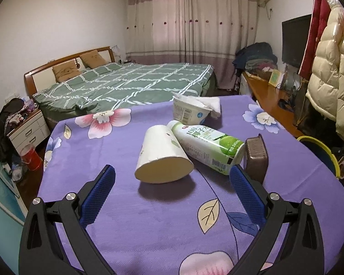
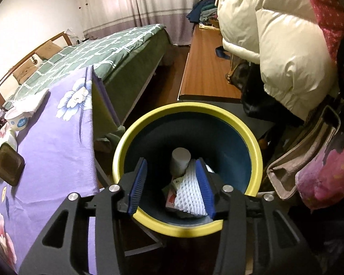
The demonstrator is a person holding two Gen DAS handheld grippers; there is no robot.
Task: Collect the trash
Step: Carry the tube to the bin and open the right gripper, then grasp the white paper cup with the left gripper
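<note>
Right gripper (image 2: 172,183) over bin (image 2: 252,135), jaws spread, empty; foam net (image 2: 189,194) and cup inside. Left gripper (image 1: 172,192) spread wide. Paper roll (image 1: 162,158), bottle (image 1: 208,146), yogurt tub (image 1: 190,112), brown tray (image 1: 256,158) left on table.

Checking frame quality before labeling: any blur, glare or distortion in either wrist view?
Left wrist: sharp, strong fisheye bending, dark corners, soft shadow under the paper roll. Right wrist: near rim of the bin smeared, glare on the white puffer coat.

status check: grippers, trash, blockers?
Left gripper open, paper cup ahead. Right gripper open over bin, empty. None blocking.
</note>
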